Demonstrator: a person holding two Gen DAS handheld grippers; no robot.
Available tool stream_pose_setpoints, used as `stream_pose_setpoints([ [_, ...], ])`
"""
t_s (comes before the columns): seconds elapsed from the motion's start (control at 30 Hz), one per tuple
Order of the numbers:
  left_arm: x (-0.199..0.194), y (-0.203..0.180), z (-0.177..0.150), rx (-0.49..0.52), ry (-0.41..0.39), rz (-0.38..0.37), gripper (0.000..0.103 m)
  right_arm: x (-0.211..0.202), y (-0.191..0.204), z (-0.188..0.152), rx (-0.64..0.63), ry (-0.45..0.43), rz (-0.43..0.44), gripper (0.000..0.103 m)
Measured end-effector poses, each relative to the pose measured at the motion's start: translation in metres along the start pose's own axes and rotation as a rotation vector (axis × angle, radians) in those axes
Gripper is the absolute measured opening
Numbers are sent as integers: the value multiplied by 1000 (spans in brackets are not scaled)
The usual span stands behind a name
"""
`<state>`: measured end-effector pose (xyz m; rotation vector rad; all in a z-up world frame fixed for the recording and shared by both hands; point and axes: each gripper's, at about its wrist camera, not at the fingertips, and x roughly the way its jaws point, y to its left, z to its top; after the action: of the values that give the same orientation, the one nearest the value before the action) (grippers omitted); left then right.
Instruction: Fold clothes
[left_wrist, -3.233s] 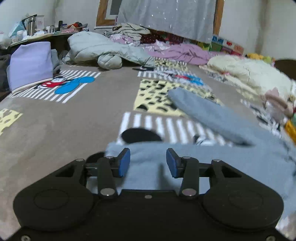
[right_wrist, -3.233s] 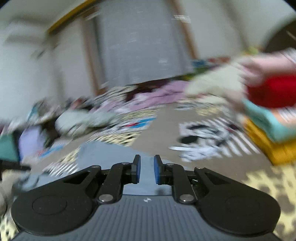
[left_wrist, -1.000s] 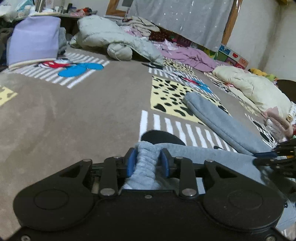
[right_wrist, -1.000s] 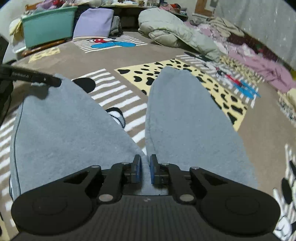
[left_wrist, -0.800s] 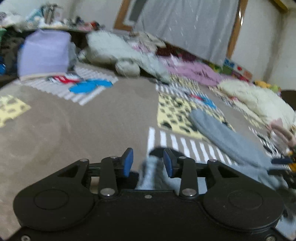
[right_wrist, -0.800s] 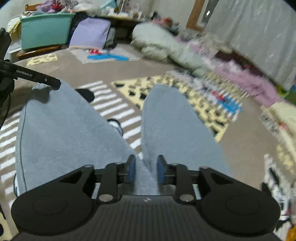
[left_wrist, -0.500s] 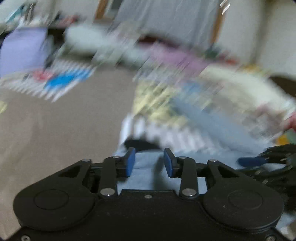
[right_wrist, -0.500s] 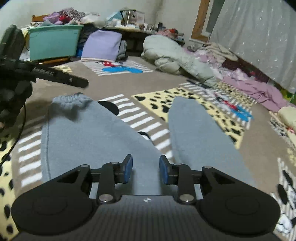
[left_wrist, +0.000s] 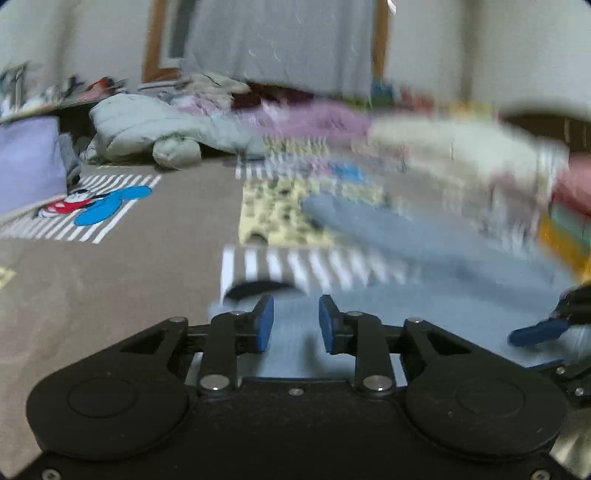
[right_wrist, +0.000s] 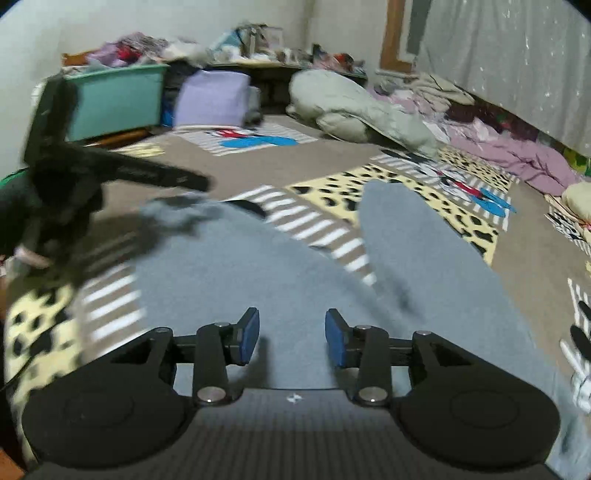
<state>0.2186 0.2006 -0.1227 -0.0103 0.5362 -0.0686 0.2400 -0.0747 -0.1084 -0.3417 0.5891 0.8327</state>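
A cluttered room spreads behind a brown patterned blanket (right_wrist: 229, 166) with cartoon prints, white stripes and yellow leopard patches, which covers the whole working surface. On it lie the grey-blue sweatpants (right_wrist: 258, 280), spread flat. Their two legs run away from the right wrist camera, diverging: the nearer, wider part fills the foreground, and the right-hand leg stretches long toward the far right, ending in a rounded tip.

The right wrist view shows both legs sharply, plus a teal storage bin (right_wrist: 114, 99), a folded lilac cloth (right_wrist: 212, 98) and a pale padded jacket (right_wrist: 354, 110) along the far edge. The left wrist view is heavily blurred; there the sweatpants (left_wrist: 424, 240) appear as one leg slanting from upper left to lower right, with a stack of folded clothes (left_wrist: 569, 206) at the far right edge that the other view does not show.

The right gripper (right_wrist: 290, 341) hangs just above the near cloth, jaws wide apart, holding nothing. The left gripper (left_wrist: 295, 323) is likewise parted and empty, over the near edge of the fabric; in the right wrist view it (right_wrist: 199, 182) sits at the left, beside the fabric's corner.
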Motion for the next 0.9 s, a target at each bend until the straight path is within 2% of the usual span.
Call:
stream_pose_setpoints([
  [0.03, 10, -2, -8, 59, 69, 118, 18, 1, 8, -8, -7, 27, -7, 41],
  [0.07, 9, -1, -12, 81, 56, 142, 16, 9, 16, -17, -23, 96, -21, 41],
  [0.1, 3, 3, -10, 33, 40, 120, 16, 12, 23, -28, -33, 118, -40, 41],
  [0.13, -5, 10, -6, -34, 14, 102, 16, 6, 24, -31, -7, 83, -50, 41],
  [0.17, -12, 15, -4, -69, -14, 96, 21, 2, 21, -30, 49, 93, -44, 41],
  [0.2, -19, 20, -3, -101, -42, 90, 21, -5, 19, -29, 80, 74, -39, 41],
  [0.3, -30, 22, -1, -134, -88, -13, 21, -19, 25, -27, 74, 17, -36, 41],
  [0.37, -26, 8, -1, -53, -58, -71, 29, -20, 31, -22, 63, -7, -42, 41],
  [0.43, 1, -11, -15, 132, 90, 38, 38, -13, 33, -16, 84, -31, -40, 42],
  [0.47, 6, -23, -24, 250, 80, 82, 37, -2, 34, -17, 91, 6, -43, 43],
  [0.53, 4, -31, -17, 267, 74, 100, 37, 19, 36, -19, 106, 81, -48, 47],
  [0.6, -9, -28, -8, 226, 6, 47, 35, 19, 35, -16, 116, 69, -54, 47],
  [0.63, -15, -26, -4, 205, -27, -8, 35, 16, 35, -14, 113, 68, -55, 47],
  [0.67, -17, -25, -2, 184, -34, -61, 40, 12, 36, -14, 109, 55, -60, 47],
  [0.7, -11, -27, -3, 190, -14, -62, 42, 7, 36, -15, 107, 39, -58, 47],
  [0.73, 5, -32, -10, 252, 65, -2, 43, 7, 37, -17, 109, 35, -54, 47],
  [0.77, 8, -32, -11, 252, 77, 12, 49, 8, 37, -20, 119, 45, -50, 47],
  [0.83, 13, -32, -11, 244, 90, 32, 50, 8, 33, -23, 167, 49, -35, 47],
  [0.9, 3, -24, -4, 182, 27, 18, 50, 2, 35, -24, 179, 47, -34, 47],
])
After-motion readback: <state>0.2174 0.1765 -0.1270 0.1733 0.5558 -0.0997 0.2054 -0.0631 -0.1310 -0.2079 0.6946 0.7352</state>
